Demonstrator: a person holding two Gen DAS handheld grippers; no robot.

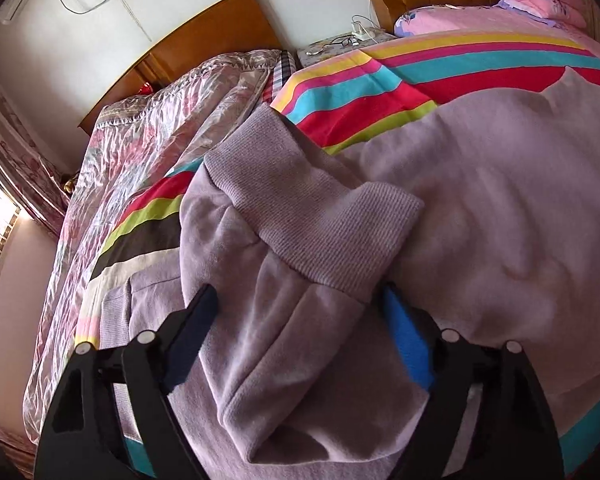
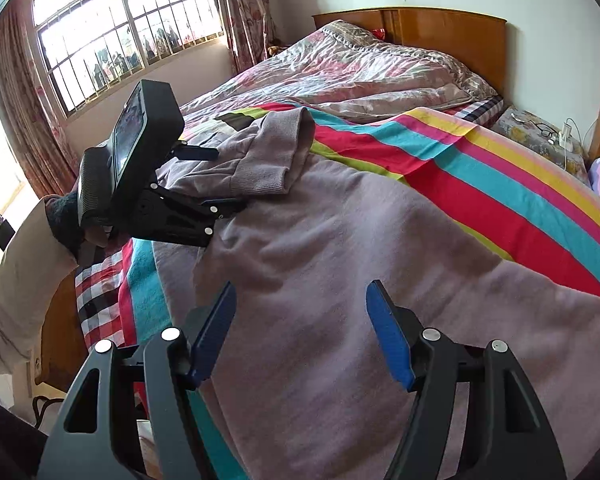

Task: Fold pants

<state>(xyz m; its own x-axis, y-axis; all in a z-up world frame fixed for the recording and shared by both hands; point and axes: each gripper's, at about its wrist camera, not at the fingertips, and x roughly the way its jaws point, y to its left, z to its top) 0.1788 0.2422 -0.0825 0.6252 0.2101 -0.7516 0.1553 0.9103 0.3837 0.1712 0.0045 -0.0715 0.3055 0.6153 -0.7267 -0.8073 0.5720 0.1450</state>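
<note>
While the pants (image 2: 340,280) lie spread on the striped sheet (image 2: 500,184), both grippers sit over them.
Cuffs: ribbed leg ends (image 1: 300,208) folded back onto the pants.
Left gripper (image 1: 300,332): part open, bunched legs between its pads; whether they pinch, I cannot tell.
Right gripper (image 2: 300,332): part open, empty, above flat fabric.

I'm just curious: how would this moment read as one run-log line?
task: fold pants | left gripper: around folded leg cuffs | right gripper: open, over pants | surface: striped blanket
</note>
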